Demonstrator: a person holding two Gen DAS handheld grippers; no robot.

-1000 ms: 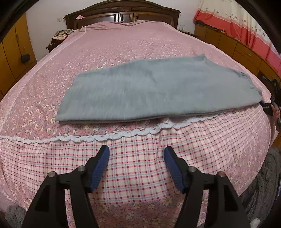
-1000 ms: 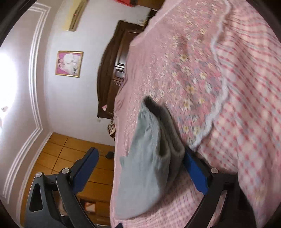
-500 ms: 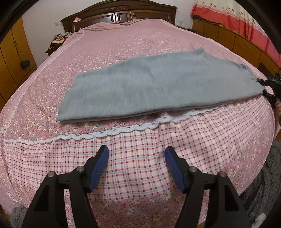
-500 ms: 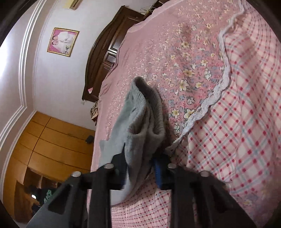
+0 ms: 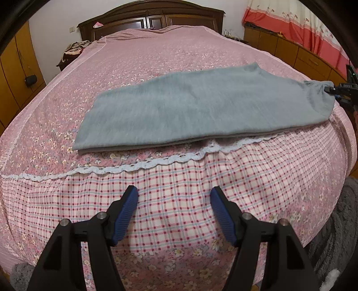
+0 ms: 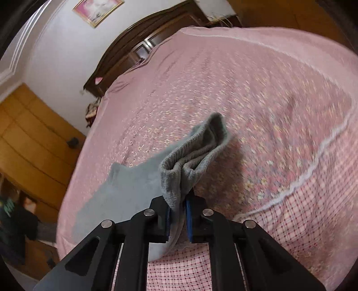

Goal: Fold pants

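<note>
Grey pants [image 5: 197,112] lie folded lengthwise across a pink bed [image 5: 156,62], legs stacked, near its foot edge. My left gripper [image 5: 174,212] is open and empty, hovering over the checked bed skirt, short of the pants. My right gripper [image 6: 177,215] is shut on the ribbed waistband end of the pants [image 6: 192,154] and lifts it off the bed. It shows at the far right of the left wrist view [image 5: 335,90], pinching the raised waist end.
A dark wooden headboard [image 5: 152,18] stands at the far end. Wooden wardrobes [image 5: 13,73] line the left, low cabinets [image 5: 290,49] and a red curtain [image 5: 302,24] the right. A white lace trim [image 5: 134,167] marks the bed's edge.
My right gripper shut on the waistband end, raised it and swung round over the bed. My left gripper stayed open and shifted only slightly.
</note>
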